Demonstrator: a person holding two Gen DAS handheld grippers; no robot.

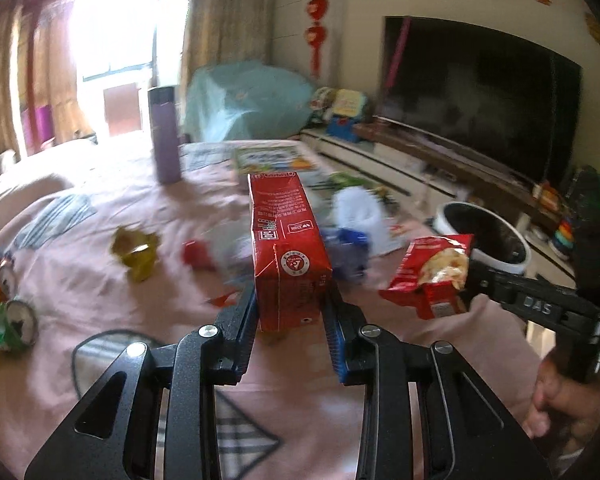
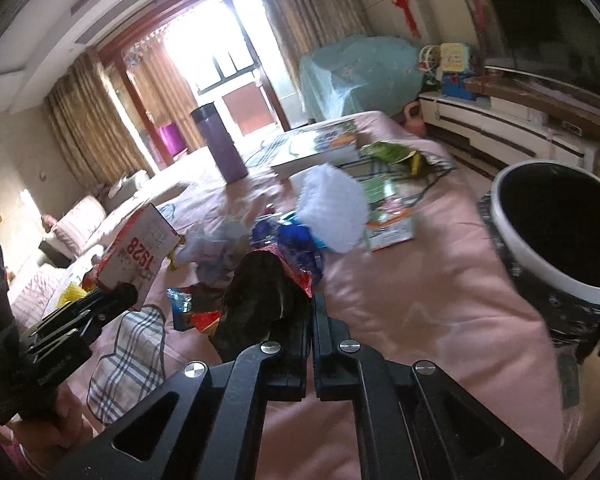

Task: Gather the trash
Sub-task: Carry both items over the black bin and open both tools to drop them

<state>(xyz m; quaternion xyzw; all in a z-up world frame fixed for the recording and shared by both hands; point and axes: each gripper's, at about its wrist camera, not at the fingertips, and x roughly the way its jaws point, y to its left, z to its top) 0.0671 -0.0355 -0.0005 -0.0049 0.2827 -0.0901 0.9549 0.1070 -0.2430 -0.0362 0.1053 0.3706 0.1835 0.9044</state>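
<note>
Jaws of the left gripper [image 1: 290, 312] press on the lower end of a red carton [image 1: 286, 248], held off the pink bedspread [image 1: 100, 280]. To its right, the right gripper [image 1: 470, 280] is clamped on a red snack packet [image 1: 432, 276], also clear of the cloth. Just beyond that packet stands a black bin with a white rim [image 2: 548, 236]. Crumpled wrappers, a yellow scrap [image 1: 136, 252] and crushed cans [image 1: 16, 322] lie across the bedspread. Farther back stands a purple flask [image 1: 165, 134].
</note>
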